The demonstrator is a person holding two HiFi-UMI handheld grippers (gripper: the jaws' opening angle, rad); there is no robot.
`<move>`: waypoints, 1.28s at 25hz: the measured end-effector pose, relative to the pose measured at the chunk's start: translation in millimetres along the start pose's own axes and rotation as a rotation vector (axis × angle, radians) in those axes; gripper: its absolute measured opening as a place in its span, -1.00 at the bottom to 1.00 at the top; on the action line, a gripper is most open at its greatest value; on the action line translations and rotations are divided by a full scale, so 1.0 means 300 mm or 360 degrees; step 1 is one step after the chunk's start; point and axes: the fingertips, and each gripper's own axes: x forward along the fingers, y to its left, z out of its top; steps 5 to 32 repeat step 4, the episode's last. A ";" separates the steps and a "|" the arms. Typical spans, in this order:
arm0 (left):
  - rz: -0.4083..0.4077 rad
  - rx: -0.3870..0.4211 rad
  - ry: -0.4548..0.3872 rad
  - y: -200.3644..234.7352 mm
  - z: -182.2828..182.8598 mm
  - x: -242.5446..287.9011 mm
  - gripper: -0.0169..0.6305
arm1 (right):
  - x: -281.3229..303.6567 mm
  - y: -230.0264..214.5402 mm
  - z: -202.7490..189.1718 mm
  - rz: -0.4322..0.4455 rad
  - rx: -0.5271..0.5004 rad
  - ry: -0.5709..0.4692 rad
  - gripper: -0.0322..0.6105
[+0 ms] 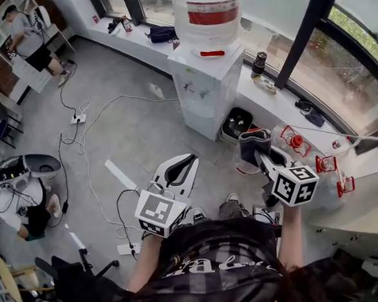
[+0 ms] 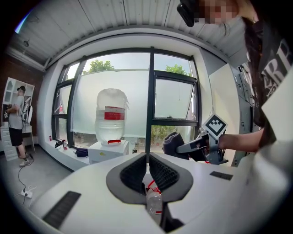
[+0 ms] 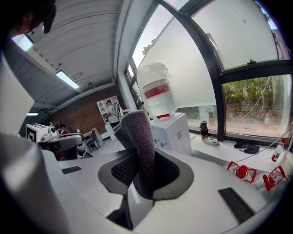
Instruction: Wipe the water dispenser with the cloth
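The white water dispenser (image 1: 205,91) stands by the window ledge, carrying a clear bottle (image 1: 208,10) with a red label. It also shows in the left gripper view (image 2: 107,151) and the right gripper view (image 3: 177,134). My right gripper (image 1: 262,157) (image 3: 144,160) is shut on a dark grey cloth (image 1: 250,143) (image 3: 138,135), which stands up between its pads. It hangs in the air short of the dispenser's front right. My left gripper (image 1: 188,161) (image 2: 147,157) is shut with nothing in it, lower and to the left. The cloth (image 2: 173,142) also appears in the left gripper view.
A black bin (image 1: 237,122) sits against the dispenser's right side. The ledge holds a dark flask (image 1: 258,63) and red-handled bottles (image 1: 295,140). Cables and a power strip (image 1: 78,118) lie on the grey floor. A person (image 1: 29,39) stands at the far left.
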 end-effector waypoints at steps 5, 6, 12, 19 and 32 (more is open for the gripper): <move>-0.0025 0.0013 -0.0005 0.004 -0.013 -0.025 -0.89 | 0.008 0.029 -0.020 -0.0008 0.0012 -0.0006 -0.58; -0.0025 0.0013 -0.0005 0.004 -0.013 -0.025 -0.89 | 0.008 0.029 -0.020 -0.0008 0.0012 -0.0006 -0.58; -0.0025 0.0013 -0.0005 0.004 -0.013 -0.025 -0.89 | 0.008 0.029 -0.020 -0.0008 0.0012 -0.0006 -0.58; -0.0025 0.0013 -0.0005 0.004 -0.013 -0.025 -0.89 | 0.008 0.029 -0.020 -0.0008 0.0012 -0.0006 -0.58; -0.0025 0.0013 -0.0005 0.004 -0.013 -0.025 -0.89 | 0.008 0.029 -0.020 -0.0008 0.0012 -0.0006 -0.58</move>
